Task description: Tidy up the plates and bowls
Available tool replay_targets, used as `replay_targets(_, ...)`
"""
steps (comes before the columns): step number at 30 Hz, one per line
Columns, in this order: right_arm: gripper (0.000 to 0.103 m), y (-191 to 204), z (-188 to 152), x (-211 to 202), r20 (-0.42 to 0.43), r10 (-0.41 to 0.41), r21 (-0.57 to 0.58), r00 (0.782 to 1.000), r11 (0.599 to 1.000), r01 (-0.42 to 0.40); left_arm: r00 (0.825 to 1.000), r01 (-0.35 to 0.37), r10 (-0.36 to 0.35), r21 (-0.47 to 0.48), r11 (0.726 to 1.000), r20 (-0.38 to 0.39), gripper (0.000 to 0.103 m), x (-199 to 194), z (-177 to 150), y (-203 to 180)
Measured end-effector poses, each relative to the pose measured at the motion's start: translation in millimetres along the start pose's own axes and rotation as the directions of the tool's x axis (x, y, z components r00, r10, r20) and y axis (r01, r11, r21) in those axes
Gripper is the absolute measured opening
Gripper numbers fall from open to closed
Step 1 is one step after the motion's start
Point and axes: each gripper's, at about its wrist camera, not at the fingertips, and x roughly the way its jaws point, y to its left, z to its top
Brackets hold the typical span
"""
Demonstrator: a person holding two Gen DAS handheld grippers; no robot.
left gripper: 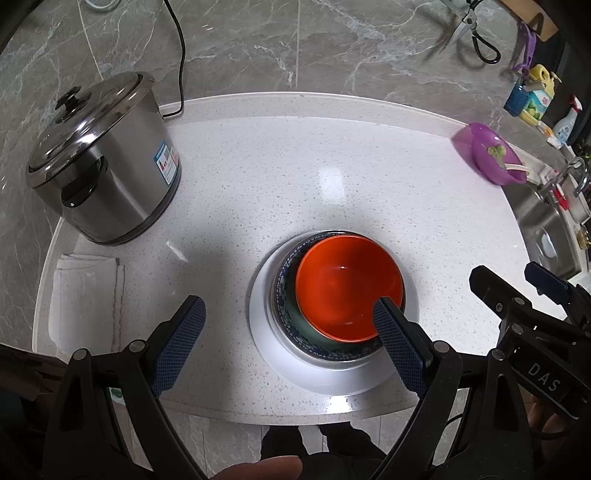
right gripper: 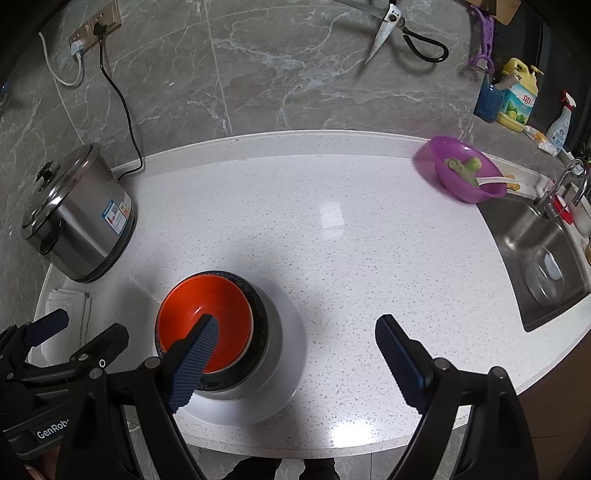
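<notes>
An orange bowl (left gripper: 345,286) (right gripper: 218,314) sits nested in a dark blue patterned bowl (left gripper: 291,310) (right gripper: 258,325), which rests in a steel bowl on a white plate (left gripper: 266,332) (right gripper: 288,332) near the counter's front edge. My left gripper (left gripper: 290,308) hangs open above and in front of the stack, its right finger overlapping the orange bowl in view. My right gripper (right gripper: 297,326) is open too, with its left finger in front of the orange bowl. Neither holds anything. In the left wrist view the right gripper (left gripper: 517,284) shows at the right edge.
A steel rice cooker (left gripper: 103,162) (right gripper: 77,221) stands at the left with a folded white cloth (left gripper: 85,288) in front of it. A purple bowl (left gripper: 487,151) (right gripper: 465,170) with greens sits by the sink (right gripper: 535,254) at the right. Scissors (right gripper: 399,29) hang on the wall.
</notes>
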Motion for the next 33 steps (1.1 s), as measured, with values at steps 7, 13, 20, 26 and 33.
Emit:
replay_targets(7, 0.089, -0.5, 2.1, 3.3, -0.004, 0.005, -0.005, 1.000, 1.000, -0.005, 1.000, -0.003, 0.003, -0.001, 1.000, 0.000, 0.092, 1.3, 1.0, -0.2)
replay_targets(13, 0.089, -1.8, 3.8, 7.6, -0.011, 0.011, -0.012, 1.000, 1.000, -0.011, 1.000, -0.003, 0.003, -0.006, 1.000, -0.003, 0.092, 3.1, 2.3, 0.1)
replay_targets(20, 0.089, -2.6, 3.1, 8.9, -0.013, 0.015, -0.018, 1.000, 1.000, -0.016, 1.000, -0.009, 0.009, -0.018, 1.000, -0.007, 0.092, 3.2, -1.9, -1.6)
replay_targets(26, 0.089, -2.7, 3.0, 9.1, -0.015, 0.016, -0.018, 1.000, 1.000, -0.016, 1.000, -0.011, 0.011, -0.025, 1.000, -0.010, 0.092, 1.6, -5.7, -2.7)
replay_targets(33, 0.089, -3.0, 2.9, 9.1, -0.015, 0.017, -0.019, 1.000, 1.000, -0.017, 1.000, -0.012, 0.011, -0.026, 1.000, -0.008, 0.092, 0.7, -7.0, -3.1)
